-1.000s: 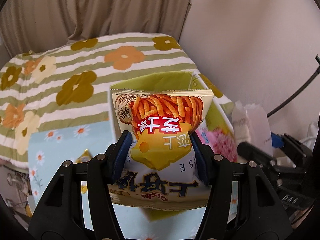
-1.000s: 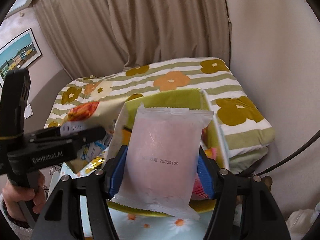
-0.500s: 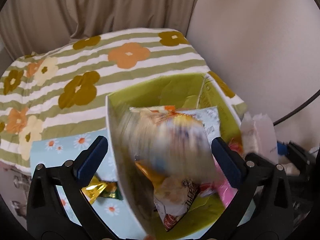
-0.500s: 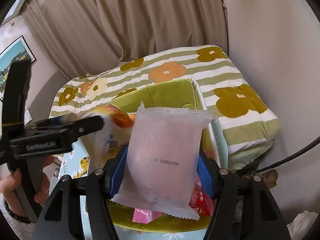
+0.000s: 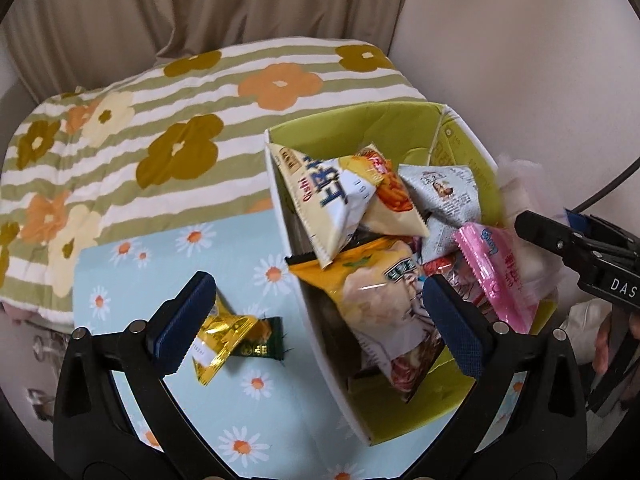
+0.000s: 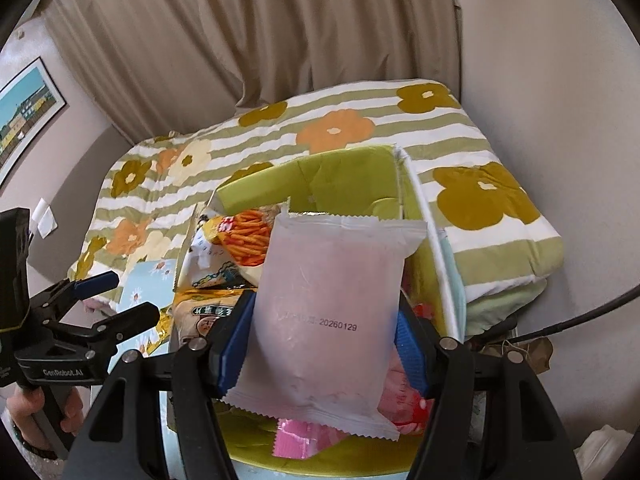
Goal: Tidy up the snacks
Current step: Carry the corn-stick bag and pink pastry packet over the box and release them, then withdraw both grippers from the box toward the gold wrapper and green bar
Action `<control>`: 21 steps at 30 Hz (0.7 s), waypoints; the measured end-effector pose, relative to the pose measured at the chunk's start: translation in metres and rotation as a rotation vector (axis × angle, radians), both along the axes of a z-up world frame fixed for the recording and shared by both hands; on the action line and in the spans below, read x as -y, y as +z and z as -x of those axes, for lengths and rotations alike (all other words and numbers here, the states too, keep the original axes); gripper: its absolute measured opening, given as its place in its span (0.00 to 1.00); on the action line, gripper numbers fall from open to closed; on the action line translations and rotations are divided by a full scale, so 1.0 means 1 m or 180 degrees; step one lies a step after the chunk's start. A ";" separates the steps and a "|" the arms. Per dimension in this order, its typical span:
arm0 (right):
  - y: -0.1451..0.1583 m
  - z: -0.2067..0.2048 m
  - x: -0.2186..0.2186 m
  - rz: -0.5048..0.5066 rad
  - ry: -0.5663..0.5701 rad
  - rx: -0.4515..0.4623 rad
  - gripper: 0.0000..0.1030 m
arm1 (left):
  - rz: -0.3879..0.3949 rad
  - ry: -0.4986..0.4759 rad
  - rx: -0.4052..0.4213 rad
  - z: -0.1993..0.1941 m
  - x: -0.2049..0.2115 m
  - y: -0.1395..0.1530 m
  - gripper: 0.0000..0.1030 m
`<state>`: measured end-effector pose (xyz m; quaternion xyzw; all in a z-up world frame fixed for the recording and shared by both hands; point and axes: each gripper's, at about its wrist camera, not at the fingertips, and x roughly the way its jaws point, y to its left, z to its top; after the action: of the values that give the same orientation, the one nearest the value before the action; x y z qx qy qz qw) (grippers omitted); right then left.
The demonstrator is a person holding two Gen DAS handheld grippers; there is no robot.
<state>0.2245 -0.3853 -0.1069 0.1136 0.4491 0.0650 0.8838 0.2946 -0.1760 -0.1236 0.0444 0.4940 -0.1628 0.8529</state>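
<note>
Left claw (image 5: 316,322) wide open above snack-filled green box (image 5: 400,128)

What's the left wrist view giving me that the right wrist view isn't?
Only the left wrist view: the gold wrapper and green packet still lying on the daisy cloth outside the box, between the open left gripper.

Only the right wrist view: the pale pink packet between the pads of the right gripper, whose jaws are opening above the box, and a framed picture on the wall.

Both: the green box, the chip bag, the flowered blanket.
</note>
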 end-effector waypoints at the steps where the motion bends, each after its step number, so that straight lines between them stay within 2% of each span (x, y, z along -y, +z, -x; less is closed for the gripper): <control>1: 0.001 0.001 0.001 -0.0006 -0.0001 0.0066 0.74 | -0.0009 0.0007 0.0005 0.002 -0.002 0.000 1.00; 2: 0.005 0.004 0.002 -0.0004 -0.0012 0.0176 0.91 | -0.0012 0.0013 0.0009 0.002 -0.003 0.000 1.00; 3: 0.006 0.006 0.002 0.0000 -0.0018 0.0233 0.97 | -0.0011 0.0026 0.0022 0.005 -0.005 0.001 1.00; 9: 0.006 0.017 0.007 -0.0044 -0.0052 0.0259 0.97 | -0.0022 0.0158 0.0039 0.017 -0.023 0.001 1.00; 21: 0.024 0.031 -0.018 -0.0060 0.0348 0.0436 0.97 | -0.0209 0.0586 0.0096 0.068 -0.070 0.011 1.00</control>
<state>0.1935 -0.3674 -0.0827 0.0926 0.3926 0.1249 0.9065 0.2268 -0.1063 -0.1122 0.0292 0.4882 -0.0667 0.8697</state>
